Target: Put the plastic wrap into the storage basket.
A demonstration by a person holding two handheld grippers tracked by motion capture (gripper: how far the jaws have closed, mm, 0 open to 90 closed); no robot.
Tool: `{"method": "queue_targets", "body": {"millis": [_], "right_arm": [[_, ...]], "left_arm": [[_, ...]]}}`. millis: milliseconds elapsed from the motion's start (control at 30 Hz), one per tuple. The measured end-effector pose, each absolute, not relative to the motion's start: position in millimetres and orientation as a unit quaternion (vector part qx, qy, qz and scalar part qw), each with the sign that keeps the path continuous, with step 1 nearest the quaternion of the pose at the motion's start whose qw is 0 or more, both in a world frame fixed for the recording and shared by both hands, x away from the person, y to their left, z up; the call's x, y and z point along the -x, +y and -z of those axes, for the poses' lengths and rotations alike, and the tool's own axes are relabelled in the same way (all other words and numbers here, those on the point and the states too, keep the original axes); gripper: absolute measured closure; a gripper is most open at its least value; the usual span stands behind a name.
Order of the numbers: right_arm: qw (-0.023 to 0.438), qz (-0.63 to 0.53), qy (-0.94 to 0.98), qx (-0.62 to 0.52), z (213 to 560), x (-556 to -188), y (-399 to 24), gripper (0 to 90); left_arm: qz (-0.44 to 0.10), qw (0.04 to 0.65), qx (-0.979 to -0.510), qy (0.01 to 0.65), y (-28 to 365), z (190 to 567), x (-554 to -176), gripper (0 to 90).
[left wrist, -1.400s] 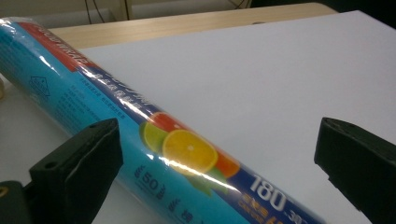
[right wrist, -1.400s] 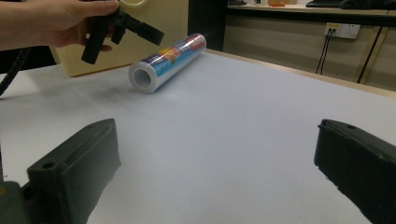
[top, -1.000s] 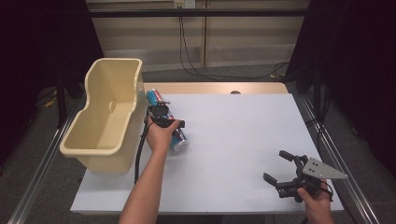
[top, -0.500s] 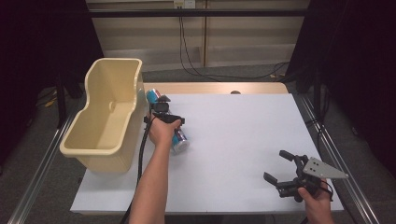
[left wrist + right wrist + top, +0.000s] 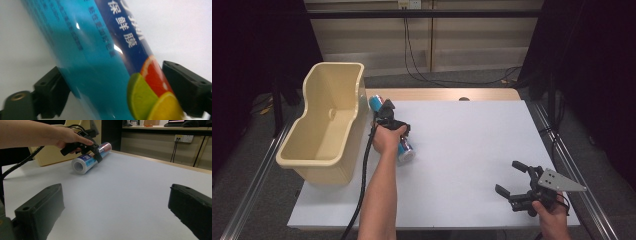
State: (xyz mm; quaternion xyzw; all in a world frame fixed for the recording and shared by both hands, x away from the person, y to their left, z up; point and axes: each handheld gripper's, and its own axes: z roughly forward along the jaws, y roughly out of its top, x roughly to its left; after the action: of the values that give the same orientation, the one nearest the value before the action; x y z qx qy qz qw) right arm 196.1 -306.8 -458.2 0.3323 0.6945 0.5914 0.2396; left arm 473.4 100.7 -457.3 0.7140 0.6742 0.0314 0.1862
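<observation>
Cling-film roll lying on its side on the white table, right next to the cream tub, with the left gripper clamped around it.

Roll's blue with citrus slices printed on the label, and one open end faces the person's edge of the table. In the left gripper view the jaws have just been closing and now sit against both sides of the roll, so it looks gripped, though it's resting on the tabletop, not lifted. The roll runs from beside the tub's near corner out toward the middle of the table. Right gripper is way off at the near right corner, jaws spread wide with nothing between them, just hanging over bare table. From its camera you can see the roll and the left hand across the table.
</observation>
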Motion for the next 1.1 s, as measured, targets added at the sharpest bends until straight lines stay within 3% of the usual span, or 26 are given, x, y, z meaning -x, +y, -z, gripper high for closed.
{"method": "queue_targets", "body": {"millis": [300, 567, 800, 1100], "right_arm": [[0.238, -0.591, 0.695, -0.334, 459, -197, -306, 0.2], [0.239, -0.591, 0.695, -0.333, 459, -198, -306, 0.2], [0.238, -0.590, 0.696, -0.332, 459, -199, -305, 0.2], [0.238, -0.591, 0.696, -0.332, 459, -199, -305, 0.3]], "left_arm": [[-0.002, 0.154, -0.721, 0.676, 104, 450, -468, 21.0], [-0.007, 0.128, -0.734, 0.667, 112, 439, -462, 29.4], [-0.018, 0.123, -0.746, 0.654, 113, 428, -459, 29.9], [-0.027, 0.111, -0.750, 0.652, 108, 442, -461, 29.5]]}}
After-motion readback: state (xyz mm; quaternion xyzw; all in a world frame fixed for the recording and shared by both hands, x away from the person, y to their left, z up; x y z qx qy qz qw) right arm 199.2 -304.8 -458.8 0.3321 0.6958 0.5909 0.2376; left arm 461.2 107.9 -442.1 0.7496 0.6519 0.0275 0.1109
